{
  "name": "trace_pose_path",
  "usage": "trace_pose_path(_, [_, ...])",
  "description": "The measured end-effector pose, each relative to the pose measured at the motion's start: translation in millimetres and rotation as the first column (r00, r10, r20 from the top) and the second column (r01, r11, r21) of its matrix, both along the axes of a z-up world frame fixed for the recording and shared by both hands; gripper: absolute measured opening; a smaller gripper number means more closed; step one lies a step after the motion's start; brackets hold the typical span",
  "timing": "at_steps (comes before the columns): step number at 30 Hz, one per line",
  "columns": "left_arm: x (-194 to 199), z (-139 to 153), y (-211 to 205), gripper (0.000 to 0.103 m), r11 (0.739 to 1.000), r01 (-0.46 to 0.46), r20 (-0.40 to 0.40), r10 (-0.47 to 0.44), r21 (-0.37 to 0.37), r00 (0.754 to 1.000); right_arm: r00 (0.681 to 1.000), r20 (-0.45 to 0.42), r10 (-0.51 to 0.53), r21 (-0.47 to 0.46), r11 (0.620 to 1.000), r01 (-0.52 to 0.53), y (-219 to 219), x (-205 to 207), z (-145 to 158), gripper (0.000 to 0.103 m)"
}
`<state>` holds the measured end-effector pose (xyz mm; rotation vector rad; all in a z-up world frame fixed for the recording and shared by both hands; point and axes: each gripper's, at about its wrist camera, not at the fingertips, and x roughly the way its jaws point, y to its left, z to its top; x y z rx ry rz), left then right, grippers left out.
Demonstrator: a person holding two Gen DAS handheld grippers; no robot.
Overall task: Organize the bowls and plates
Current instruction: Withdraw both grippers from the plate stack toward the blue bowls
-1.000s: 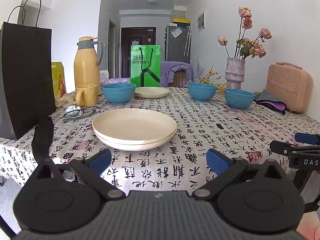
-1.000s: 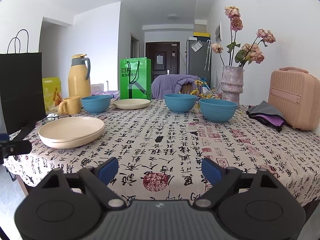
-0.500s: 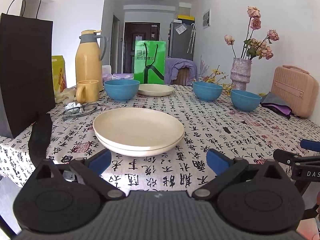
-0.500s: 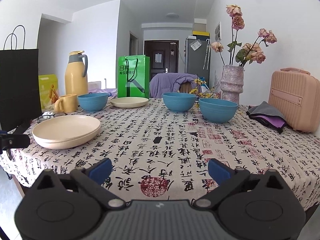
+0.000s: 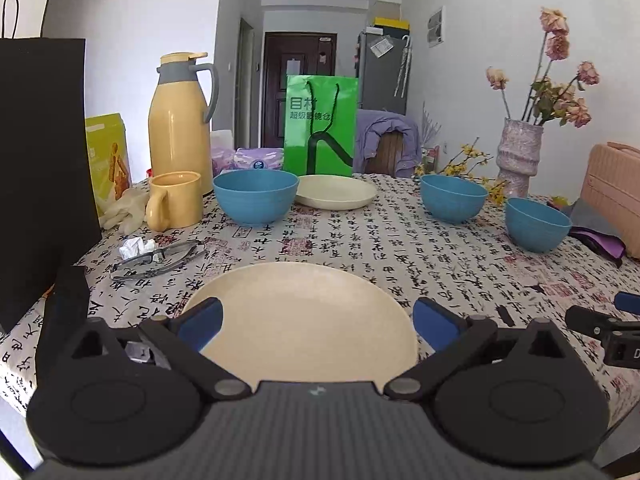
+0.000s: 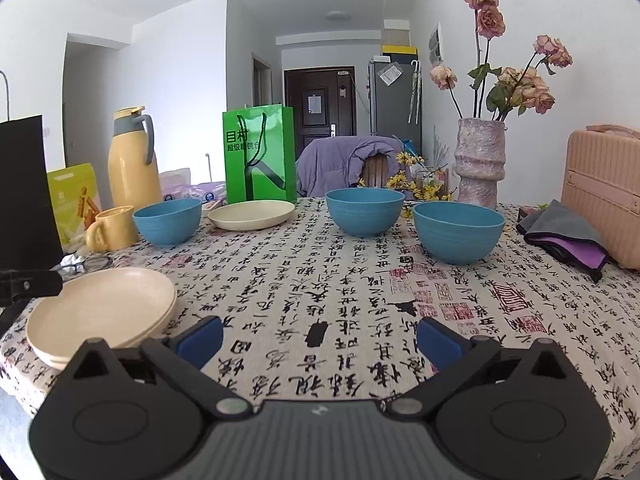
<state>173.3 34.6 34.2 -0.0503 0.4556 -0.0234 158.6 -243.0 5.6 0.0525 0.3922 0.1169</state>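
My left gripper [image 5: 316,322] hangs wide open and empty over the cream plate stack [image 5: 300,320] at the near left corner of the tablecloth [image 5: 400,248], while my right gripper [image 6: 320,340], its jaws having just spread fully with nothing between them, faces bare cloth at the near edge. The three blue bowls [image 6: 458,232] and the lone plate [image 6: 252,214] sit toward the far edge. I judge the risks to be shoving the stack off that corner, or clipping the glasses [image 5: 160,258] beside it.
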Motion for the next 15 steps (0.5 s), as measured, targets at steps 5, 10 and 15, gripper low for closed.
trace_pose_path(5, [57,13,12,0.103,0.993,-0.041,-0.046,0.036,-0.110,0.998,0.999,-0.036,0.022,0.043,0.999,-0.020,-4,59,12,0.101])
trace_pose_path(10, [121,22,15,0.103,0.983,-0.079,-0.075,0.068,-0.168,0.995,0.996,-0.038,0.079,0.040,0.996,-0.077,6,128,25,0.093])
trace_pose_path(15, [195,22,15,0.101,0.974,-0.104,-0.155,0.073,-0.202,0.985,0.982,-0.092,0.162,0.089,0.984,-0.154,25,204,29,0.084])
